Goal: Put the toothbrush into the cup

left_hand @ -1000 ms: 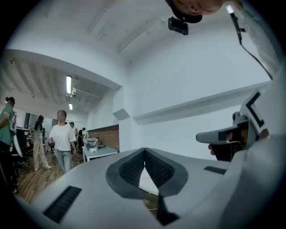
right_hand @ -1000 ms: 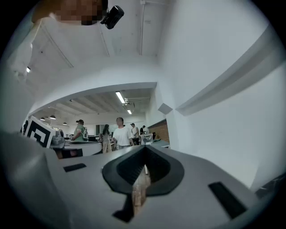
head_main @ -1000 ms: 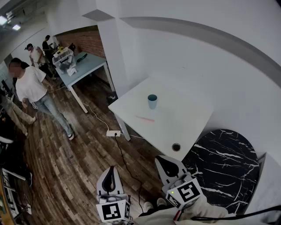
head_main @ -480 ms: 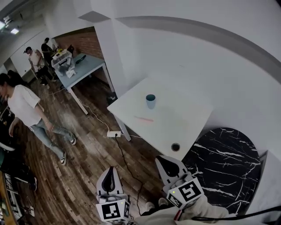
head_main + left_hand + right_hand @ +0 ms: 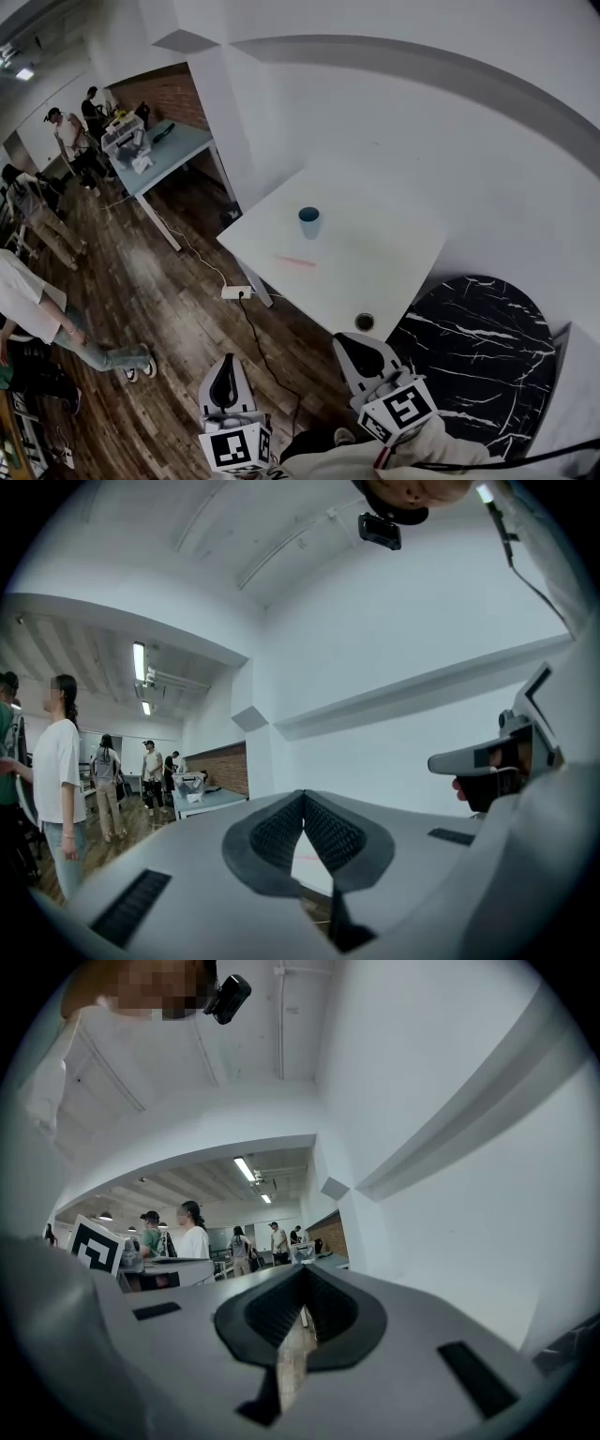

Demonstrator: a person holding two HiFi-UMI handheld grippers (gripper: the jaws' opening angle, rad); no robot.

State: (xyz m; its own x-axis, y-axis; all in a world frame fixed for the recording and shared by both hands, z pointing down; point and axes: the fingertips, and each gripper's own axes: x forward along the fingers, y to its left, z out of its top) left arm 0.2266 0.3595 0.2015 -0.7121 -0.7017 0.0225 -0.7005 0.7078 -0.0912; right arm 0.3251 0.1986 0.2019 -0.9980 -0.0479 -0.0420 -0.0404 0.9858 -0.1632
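A teal cup (image 5: 308, 221) stands upright near the middle of the white table (image 5: 394, 253). The thin pink toothbrush (image 5: 295, 262) lies flat on the tabletop just in front of the cup, toward the table's near-left edge. Both grippers hang low in the head view, well short of the table and over the wooden floor. My left gripper (image 5: 227, 362) (image 5: 304, 795) is shut with nothing between its pads. My right gripper (image 5: 347, 341) (image 5: 305, 1268) is also shut and empty, close to the table's near corner.
A round black marble table (image 5: 478, 347) sits at the right, beside the white table. A dark round hole (image 5: 364, 322) marks the white table's near corner. A power strip (image 5: 234, 292) and cable lie on the floor. A blue-grey desk (image 5: 164, 155) and several people are at the left.
The white table with cup and toothbrush has slid slightly left in the head view. The person in the white shirt has walked to the lower left. Both grippers stay shut.
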